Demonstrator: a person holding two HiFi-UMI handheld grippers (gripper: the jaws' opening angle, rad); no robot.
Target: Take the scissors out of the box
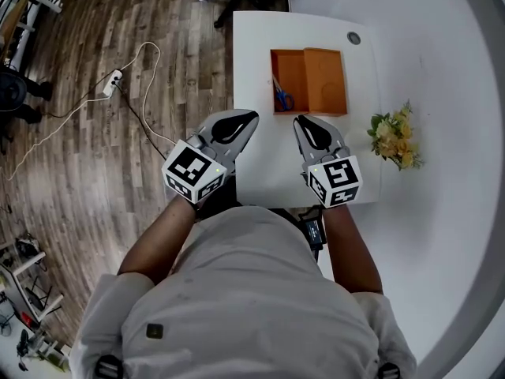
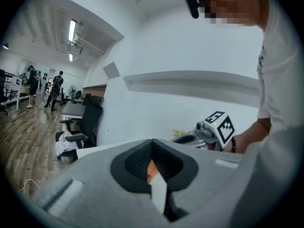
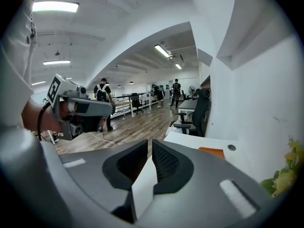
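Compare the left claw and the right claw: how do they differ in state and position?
The left claw has its jaws meeting at the tips, while the right claw has its jaws slightly apart. In the head view, the left claw crosses the left edge of the white table, while the right claw lies fully over it. Shared: both are empty, and both point toward the orange box holding the scissors.

An open-plan office is shown: a long room with wood-look flooring (image 1: 79, 148) is lit by ceiling strip lights (image 3: 164, 50), desks (image 2: 75, 110) and black office chairs (image 2: 88, 122) are set out, and people (image 3: 103, 93) are seen standing beyond.
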